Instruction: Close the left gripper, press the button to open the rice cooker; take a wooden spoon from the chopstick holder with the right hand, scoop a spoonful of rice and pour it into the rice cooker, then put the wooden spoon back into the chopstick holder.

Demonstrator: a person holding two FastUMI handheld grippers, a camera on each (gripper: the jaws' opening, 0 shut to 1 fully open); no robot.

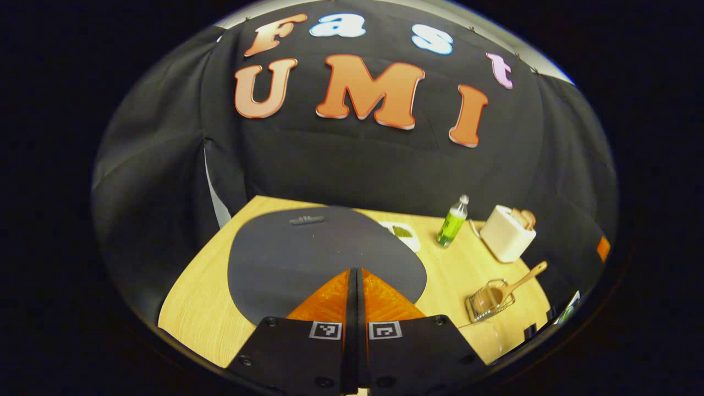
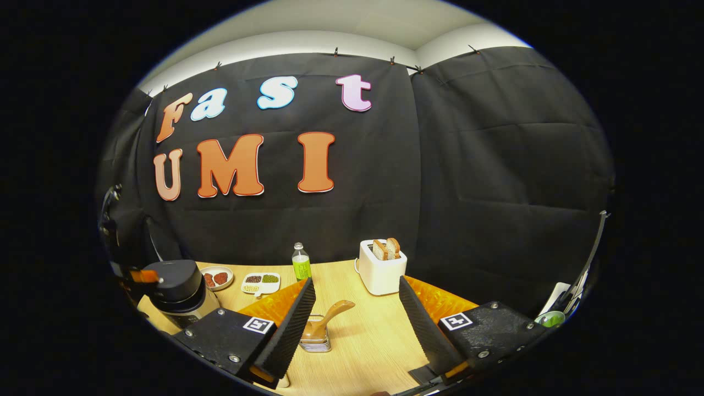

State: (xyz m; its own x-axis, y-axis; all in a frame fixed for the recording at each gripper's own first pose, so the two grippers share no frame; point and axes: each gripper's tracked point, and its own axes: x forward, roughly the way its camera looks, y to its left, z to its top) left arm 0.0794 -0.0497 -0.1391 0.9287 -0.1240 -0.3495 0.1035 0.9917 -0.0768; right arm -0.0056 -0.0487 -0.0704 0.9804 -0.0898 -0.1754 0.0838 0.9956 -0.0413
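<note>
You see a pale matt wood-grain table (image 2: 379,335), a matt dark rice cooker lid (image 1: 308,258), a wooden spoon (image 2: 330,316) and a shiny wire-metal chopstick holder (image 1: 489,301).

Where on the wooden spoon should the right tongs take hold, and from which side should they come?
Grip the bare handle of the wooden spoon, which rises tilted out of the chopstick holder while its bowl sits low inside. The open right tongs already frame it, so probably come straight forward and slightly down, closing across the handle.

On the desk (image 2: 379,341), the chopstick holder (image 2: 315,336) with the wooden spoon (image 2: 330,318) stands centre; toaster (image 2: 380,267) at one o'clock, bottle (image 2: 300,263) at twelve, rice cooker (image 2: 177,286) at nine.
</note>
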